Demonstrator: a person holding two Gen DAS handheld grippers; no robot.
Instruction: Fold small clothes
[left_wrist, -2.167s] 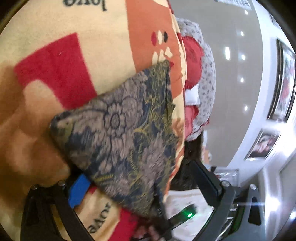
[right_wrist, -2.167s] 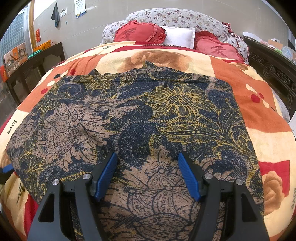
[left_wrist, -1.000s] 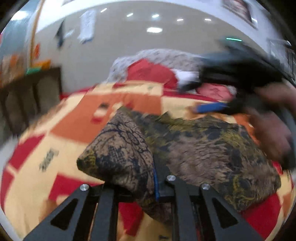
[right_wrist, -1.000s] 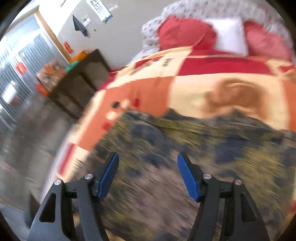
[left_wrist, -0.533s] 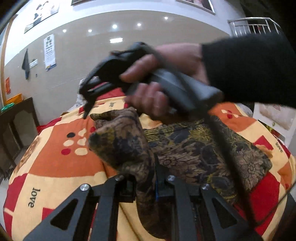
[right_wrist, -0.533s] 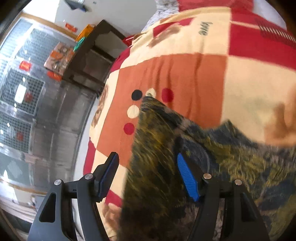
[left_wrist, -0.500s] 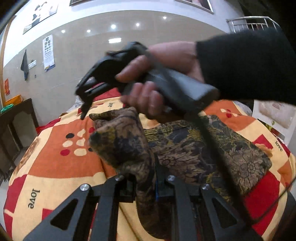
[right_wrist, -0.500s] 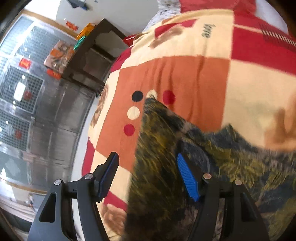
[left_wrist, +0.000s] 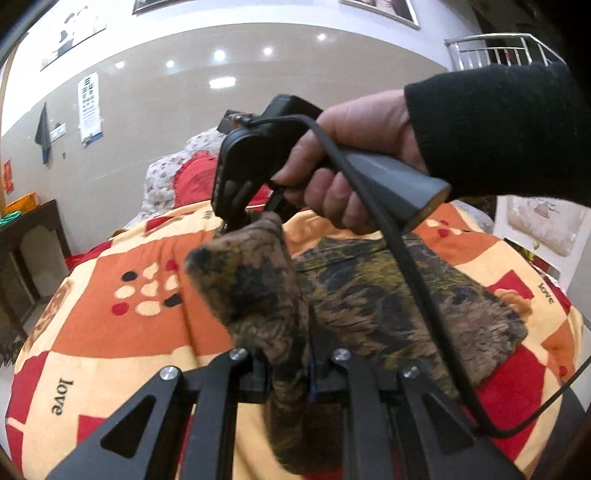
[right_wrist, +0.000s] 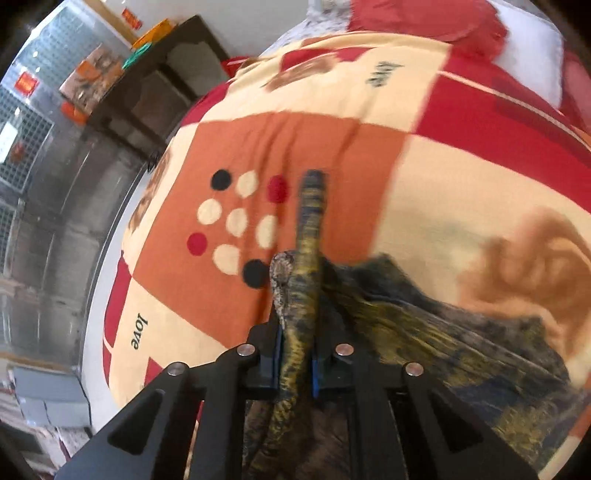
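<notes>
A dark floral-patterned garment (left_wrist: 388, 306) lies on the patchwork bedspread (left_wrist: 122, 325). My left gripper (left_wrist: 291, 373) is shut on its near left edge, and the cloth bunches up above the jaws. My right gripper (right_wrist: 295, 362) is shut on the garment's far left corner (right_wrist: 306, 243), which stands up as a thin ridge. In the left wrist view the right gripper (left_wrist: 240, 218), held by a hand in a black sleeve, pinches the raised corner. The rest of the garment (right_wrist: 461, 347) spreads to the right.
Red heart cushions and a white pillow (right_wrist: 517, 40) sit at the bed head. A dark wooden side table (right_wrist: 162, 81) stands left of the bed, also showing in the left wrist view (left_wrist: 26, 251). A black cable (left_wrist: 424, 295) trails from the right gripper across the garment.
My right gripper has closed on the garment's far left corner; it was open half a second ago. The corner is now lifted between both grippers. The left gripper keeps its hold.
</notes>
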